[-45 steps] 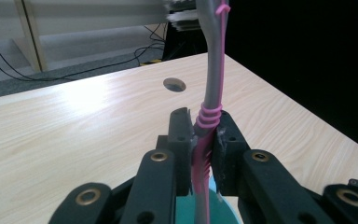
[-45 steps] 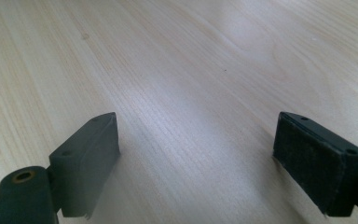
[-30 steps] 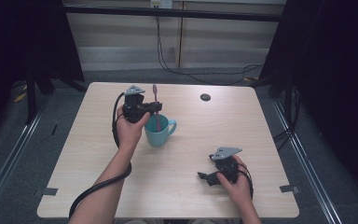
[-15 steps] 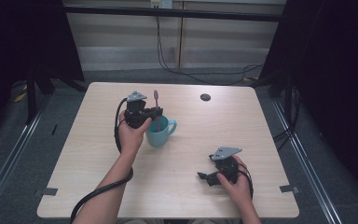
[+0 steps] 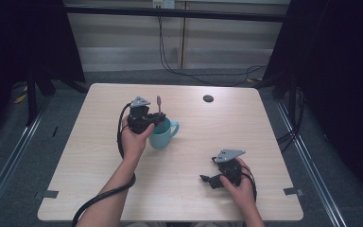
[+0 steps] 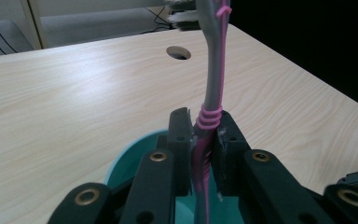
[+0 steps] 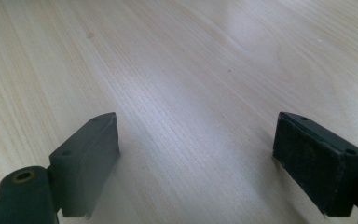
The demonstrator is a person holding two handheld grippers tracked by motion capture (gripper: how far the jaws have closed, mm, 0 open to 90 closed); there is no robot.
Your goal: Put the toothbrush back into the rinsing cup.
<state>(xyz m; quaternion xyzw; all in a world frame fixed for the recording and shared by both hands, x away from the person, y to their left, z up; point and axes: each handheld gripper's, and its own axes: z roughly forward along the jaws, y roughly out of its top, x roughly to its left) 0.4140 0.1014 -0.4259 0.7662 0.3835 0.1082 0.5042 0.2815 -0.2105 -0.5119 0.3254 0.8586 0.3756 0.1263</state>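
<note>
No legible text: toothbrush [image 6: 213, 88], mug [image 5: 162, 135].

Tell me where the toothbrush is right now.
The toothbrush stands upright in the left gripper, clamped over the teal mug; in the high view it is left of the table centre, head up.

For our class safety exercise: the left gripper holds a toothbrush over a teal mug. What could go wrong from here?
1. The left gripper pinches the toothbrush low on its thin handle, so it may swivel or slip in the jaws.
2. The gripper sits right above the mug, so a nudge on the rim might tip the mug over.
</note>
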